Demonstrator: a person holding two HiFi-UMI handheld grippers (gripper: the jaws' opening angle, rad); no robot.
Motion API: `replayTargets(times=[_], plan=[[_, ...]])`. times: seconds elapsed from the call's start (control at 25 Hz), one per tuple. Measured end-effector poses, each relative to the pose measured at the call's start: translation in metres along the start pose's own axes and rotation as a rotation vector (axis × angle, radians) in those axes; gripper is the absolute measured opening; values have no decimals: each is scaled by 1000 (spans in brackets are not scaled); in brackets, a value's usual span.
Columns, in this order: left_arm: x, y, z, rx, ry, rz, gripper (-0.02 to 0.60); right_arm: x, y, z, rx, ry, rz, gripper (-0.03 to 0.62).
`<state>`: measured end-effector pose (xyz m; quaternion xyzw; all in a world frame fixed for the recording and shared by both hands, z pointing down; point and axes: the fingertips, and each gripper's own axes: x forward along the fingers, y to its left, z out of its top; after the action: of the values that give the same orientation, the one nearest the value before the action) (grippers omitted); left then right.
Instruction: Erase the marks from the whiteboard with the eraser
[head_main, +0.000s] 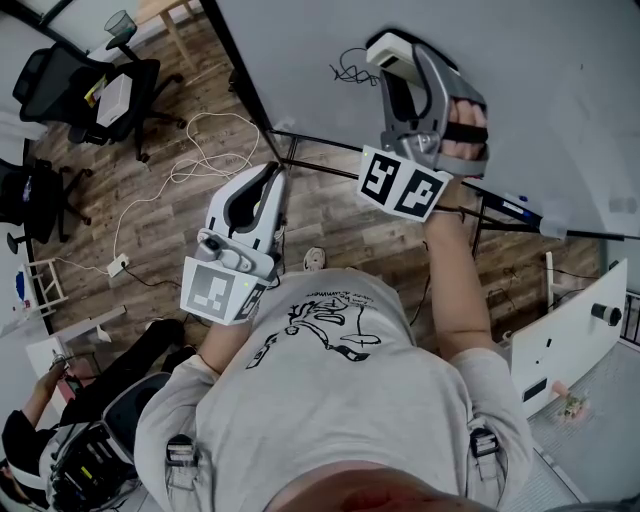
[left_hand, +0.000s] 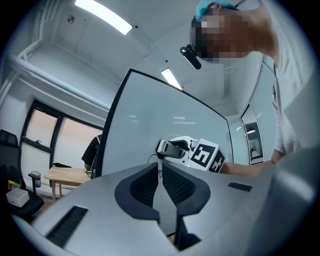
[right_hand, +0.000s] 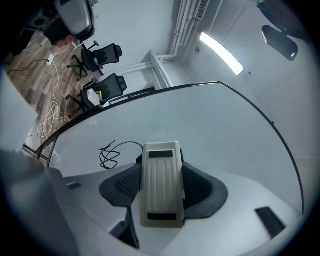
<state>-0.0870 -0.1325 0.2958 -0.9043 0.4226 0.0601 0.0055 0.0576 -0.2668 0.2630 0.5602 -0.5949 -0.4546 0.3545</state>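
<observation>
The whiteboard (head_main: 520, 80) carries a black scribble (head_main: 350, 70) near its lower left. My right gripper (head_main: 402, 62) is shut on a white ribbed eraser (head_main: 388, 48), held close to the board just right of the scribble. In the right gripper view the eraser (right_hand: 160, 195) fills the jaws of the right gripper (right_hand: 160, 172), and the scribble (right_hand: 112, 154) lies to its upper left on the whiteboard (right_hand: 215, 130). My left gripper (head_main: 270, 178) hangs lower, off the board, over the floor. Its jaws are shut with nothing between them in the left gripper view (left_hand: 160, 178), which also shows the eraser (left_hand: 169, 148).
Below the board runs its black stand bar (head_main: 320, 142) with a marker (head_main: 515, 206) on the ledge. White cable (head_main: 190, 160) loops over the wood floor. Office chairs (head_main: 85, 90) stand at the upper left, a seated person (head_main: 40, 420) at the lower left, a white panel (head_main: 575, 335) at the right.
</observation>
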Motion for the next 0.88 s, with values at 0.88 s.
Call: replayTargets(times=[0.88], plan=[[-12,6,0,-7,-1,15,41,1,44,-5,-73,12,45,256]])
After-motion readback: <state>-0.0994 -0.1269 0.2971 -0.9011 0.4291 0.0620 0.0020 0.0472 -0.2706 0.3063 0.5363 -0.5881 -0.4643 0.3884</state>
